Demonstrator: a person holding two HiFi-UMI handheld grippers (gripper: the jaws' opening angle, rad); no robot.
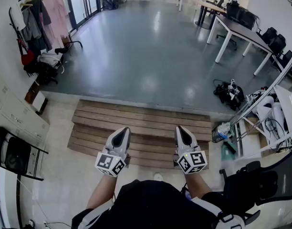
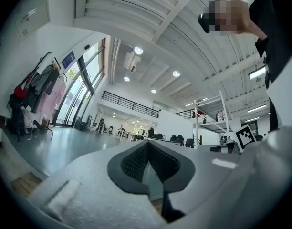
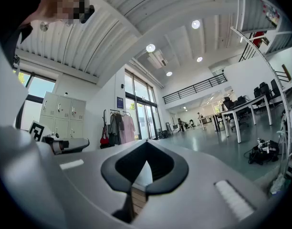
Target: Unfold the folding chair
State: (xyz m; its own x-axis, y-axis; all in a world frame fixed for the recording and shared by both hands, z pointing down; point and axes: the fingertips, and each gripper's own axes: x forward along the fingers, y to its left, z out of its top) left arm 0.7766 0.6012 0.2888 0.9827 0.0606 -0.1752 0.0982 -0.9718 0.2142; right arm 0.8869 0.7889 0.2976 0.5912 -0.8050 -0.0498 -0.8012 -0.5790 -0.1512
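Note:
The black folding chair [image 1: 16,154] stands folded flat at the far left of the head view, beside the white lockers [image 1: 15,112]. Both grippers are held side by side in front of my body, well to the right of the chair and touching nothing. My left gripper [image 1: 122,130] is shut, its jaws meeting at the tip with nothing between them. My right gripper [image 1: 181,129] is likewise shut and empty. In the left gripper view, the left gripper [image 2: 148,146] points out over the open hall floor. The right gripper [image 3: 146,146] in the right gripper view faces the same way.
A low wooden platform [image 1: 146,125] lies on the floor just beyond the grippers. A clothes rack [image 1: 38,18] stands at the back left, white tables [image 1: 236,30] at the back right. A black office chair [image 1: 263,180], a metal shelf frame [image 1: 260,104] and a bag [image 1: 229,93] crowd the right.

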